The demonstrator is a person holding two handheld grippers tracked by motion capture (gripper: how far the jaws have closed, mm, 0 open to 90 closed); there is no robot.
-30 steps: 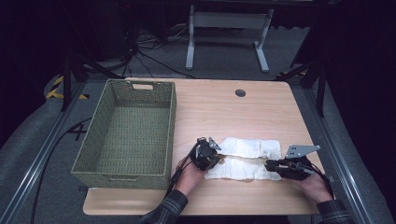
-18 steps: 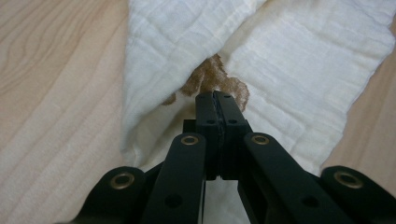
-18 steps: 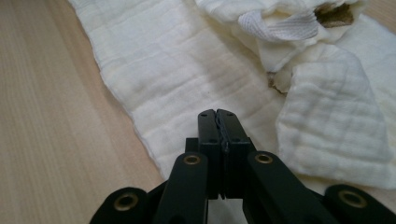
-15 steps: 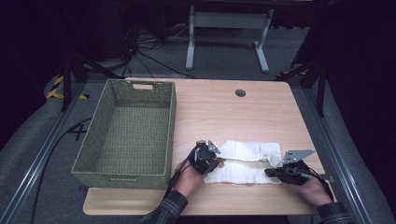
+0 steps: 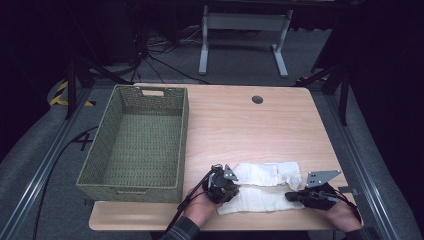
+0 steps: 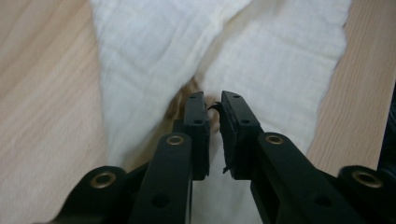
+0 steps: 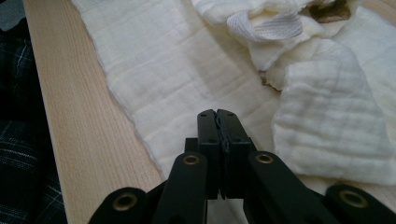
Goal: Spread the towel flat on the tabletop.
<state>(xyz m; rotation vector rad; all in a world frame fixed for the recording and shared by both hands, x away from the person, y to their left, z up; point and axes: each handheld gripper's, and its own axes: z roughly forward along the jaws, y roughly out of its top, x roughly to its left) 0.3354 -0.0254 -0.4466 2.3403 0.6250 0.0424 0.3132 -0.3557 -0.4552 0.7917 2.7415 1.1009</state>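
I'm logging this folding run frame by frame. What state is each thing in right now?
White cloth: lying on the table, folded into a long strip, rumpled at its right end.
Green basket: upright, empty.
Left gripper: over the cloth's left end, jaws just opening, a narrow gap, nothing between them.
Right gripper: over the cloth's right end, jaws shut, holding nothing.
Table: carrying basket and cloth.

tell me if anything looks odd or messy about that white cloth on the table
Yes. The white cloth is not folded flat: its far layer is bunched near the right end, with a loose loop tab sticking out. A brownish stain shows among the rumpled folds. The green basket sits square.
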